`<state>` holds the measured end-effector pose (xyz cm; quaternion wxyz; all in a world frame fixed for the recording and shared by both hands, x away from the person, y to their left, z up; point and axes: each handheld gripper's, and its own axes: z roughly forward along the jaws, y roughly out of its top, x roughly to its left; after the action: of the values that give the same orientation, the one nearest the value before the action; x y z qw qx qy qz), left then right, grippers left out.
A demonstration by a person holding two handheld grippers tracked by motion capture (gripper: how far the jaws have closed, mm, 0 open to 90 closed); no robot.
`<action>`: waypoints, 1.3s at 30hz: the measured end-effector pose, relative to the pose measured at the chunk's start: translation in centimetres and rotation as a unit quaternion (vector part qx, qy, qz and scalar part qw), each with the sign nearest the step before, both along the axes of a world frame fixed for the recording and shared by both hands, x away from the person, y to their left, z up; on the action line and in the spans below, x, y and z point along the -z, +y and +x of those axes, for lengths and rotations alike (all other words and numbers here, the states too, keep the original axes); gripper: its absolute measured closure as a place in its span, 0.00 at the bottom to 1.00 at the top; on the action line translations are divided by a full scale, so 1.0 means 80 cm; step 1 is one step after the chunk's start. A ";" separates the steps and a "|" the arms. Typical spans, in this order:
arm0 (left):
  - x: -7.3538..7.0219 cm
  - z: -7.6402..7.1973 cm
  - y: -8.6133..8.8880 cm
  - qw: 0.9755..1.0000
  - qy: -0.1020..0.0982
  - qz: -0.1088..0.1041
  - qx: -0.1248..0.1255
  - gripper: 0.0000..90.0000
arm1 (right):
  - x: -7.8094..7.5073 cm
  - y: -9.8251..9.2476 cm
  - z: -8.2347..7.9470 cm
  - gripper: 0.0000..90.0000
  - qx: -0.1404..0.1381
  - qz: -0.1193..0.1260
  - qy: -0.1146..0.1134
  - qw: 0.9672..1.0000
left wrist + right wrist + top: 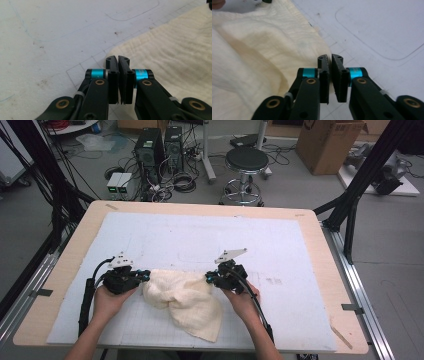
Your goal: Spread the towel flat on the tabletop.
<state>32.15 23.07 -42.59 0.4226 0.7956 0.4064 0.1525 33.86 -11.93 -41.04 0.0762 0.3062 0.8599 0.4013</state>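
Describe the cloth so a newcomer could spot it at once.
On the white mat covering the table, look near the front edge, between the two grippers. The cloth lies there, crumpled: cream, soft and waffle-textured, the one loose thing on the mat.

I see a cream cloth [186, 301] with a faint checked weave. My grippers are black with bright blue rings. The mat [200, 240] is white with thin grid lines.
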 end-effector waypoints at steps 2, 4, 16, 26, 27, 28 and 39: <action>0.001 0.001 0.005 1.000 0.004 0.008 -0.009 0.96 | 0.007 0.002 0.002 0.79 0.001 0.012 0.013 1.000; -0.001 0.001 0.013 1.000 0.002 0.020 -0.014 0.96 | 0.012 -0.001 0.003 0.76 -0.001 0.022 0.022 1.000; 0.002 -0.003 0.049 0.998 0.004 0.011 -0.055 0.96 | 0.036 0.015 -0.006 0.66 -0.042 0.029 0.064 0.997; -0.001 -0.006 0.036 0.999 0.000 0.001 -0.035 0.96 | 0.018 0.002 -0.009 0.95 -0.040 0.010 0.044 0.998; -0.002 -0.005 0.032 1.000 0.000 -0.002 -0.029 0.96 | 0.012 -0.004 -0.009 0.95 -0.032 0.008 0.036 0.999; -0.005 -0.005 0.024 1.000 -0.004 -0.009 -0.020 0.96 | 0.005 -0.011 -0.010 0.95 -0.027 0.004 0.026 0.999; -0.003 0.005 0.002 1.000 0.003 -0.010 -0.013 0.96 | -0.010 -0.028 0.019 0.79 0.043 -0.024 -0.011 0.999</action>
<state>32.57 23.19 -42.36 0.4275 0.7865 0.4193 0.1516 35.36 -14.19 -40.27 0.1100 0.3368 0.8543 0.3803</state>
